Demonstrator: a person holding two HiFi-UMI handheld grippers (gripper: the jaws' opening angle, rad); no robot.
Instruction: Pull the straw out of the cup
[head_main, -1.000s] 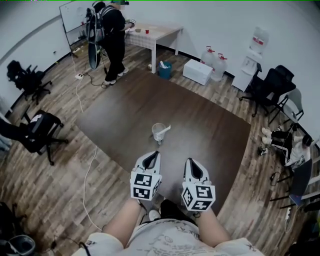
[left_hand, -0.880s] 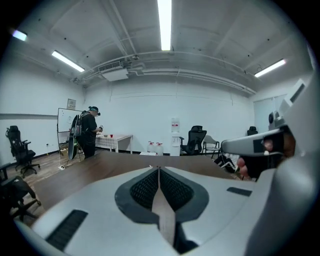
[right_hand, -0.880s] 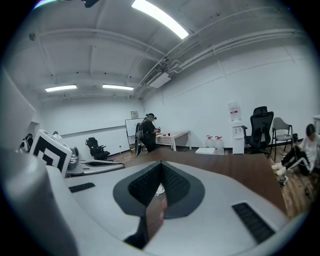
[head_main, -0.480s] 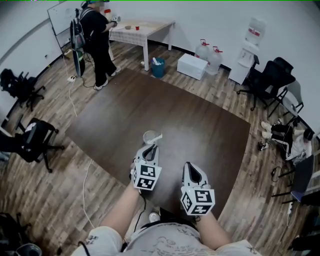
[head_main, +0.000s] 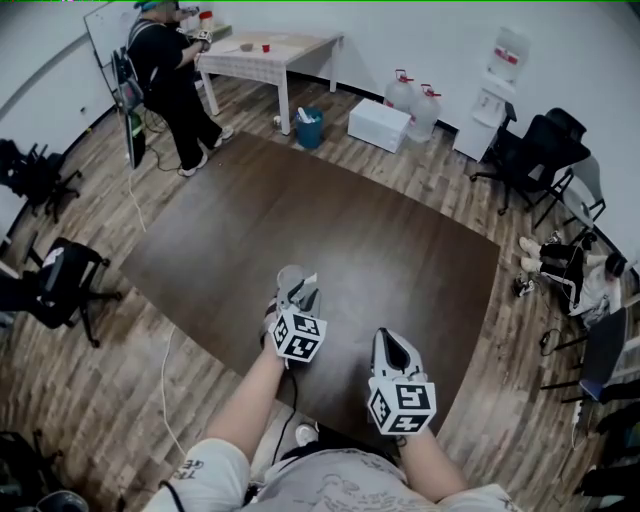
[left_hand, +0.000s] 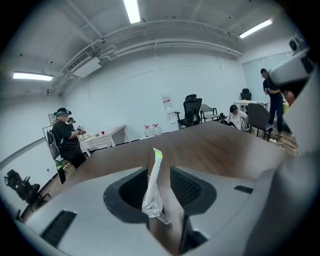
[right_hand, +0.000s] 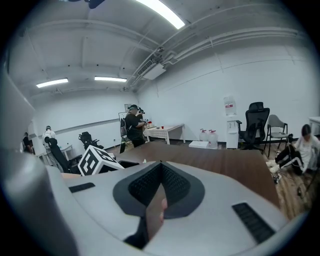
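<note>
A clear plastic cup (head_main: 288, 277) stands on the dark brown table (head_main: 400, 230), its near side hidden behind my left gripper (head_main: 301, 296). A white paper-wrapped straw (left_hand: 153, 182) with a green tip rises between the left gripper (left_hand: 159, 172) jaws. Those jaws are opening, and a gap shows on each side of the straw. The cup itself cannot be made out in the left gripper view. My right gripper (head_main: 392, 346) hovers nearer me and to the right, apart from the cup. In the right gripper view its pads (right_hand: 160, 165) meet with nothing between them.
A person (head_main: 165, 70) stands at a white table (head_main: 270, 48) at the far left. A blue bin (head_main: 309, 128), a white box (head_main: 378, 118) and water jugs (head_main: 412, 95) sit on the floor beyond. Office chairs (head_main: 535, 155) and a seated person (head_main: 590, 285) are at the right.
My left gripper has moved forward and down to the cup, and its jaws now stand round the straw. The right gripper has shifted a little forward.
</note>
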